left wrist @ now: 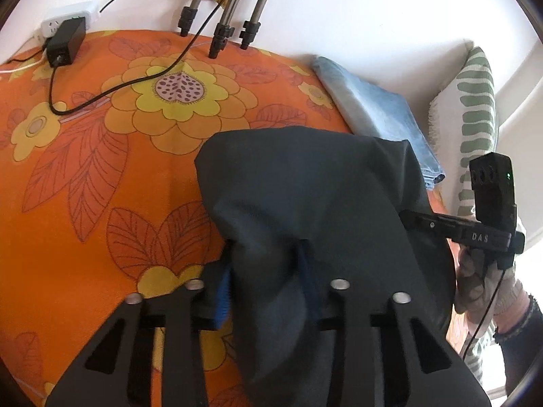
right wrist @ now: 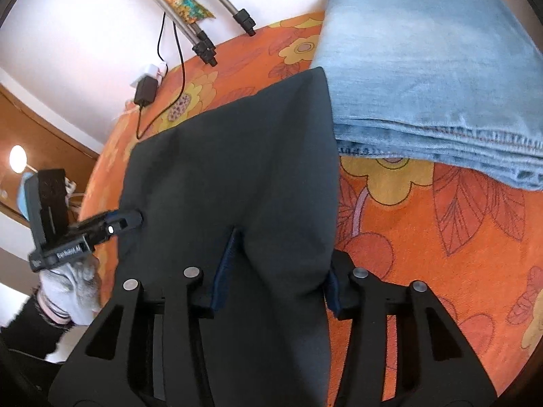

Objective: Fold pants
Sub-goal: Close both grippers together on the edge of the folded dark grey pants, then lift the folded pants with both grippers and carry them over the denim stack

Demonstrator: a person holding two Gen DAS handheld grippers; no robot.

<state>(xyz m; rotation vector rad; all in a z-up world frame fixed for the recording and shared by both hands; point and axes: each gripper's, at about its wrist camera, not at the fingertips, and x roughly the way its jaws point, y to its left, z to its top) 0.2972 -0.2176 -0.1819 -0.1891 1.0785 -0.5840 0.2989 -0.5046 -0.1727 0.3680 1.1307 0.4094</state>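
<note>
Dark grey pants (left wrist: pixel 305 196) lie folded on the orange flowered cloth (left wrist: pixel 101 169), with their near end lifted. My left gripper (left wrist: pixel 268 274) is shut on the pants' near edge; grey cloth bunches between its blue pads. My right gripper (right wrist: pixel 275 271) is shut on the pants (right wrist: pixel 230 156) too, with cloth draped between and over its fingers. Each gripper shows in the other's view, clamped on the side of the pants: the right one (left wrist: pixel 417 220) and the left one (right wrist: pixel 135 218).
Folded light blue jeans (right wrist: pixel 424 68) lie just beyond the pants on the right (left wrist: pixel 380 112). A black power adapter (left wrist: pixel 66 42) with its cable, a white power strip (left wrist: pixel 68 17) and tripod legs (left wrist: pixel 217 40) stand at the far edge. A green-striped cushion (left wrist: pixel 475 108) sits right.
</note>
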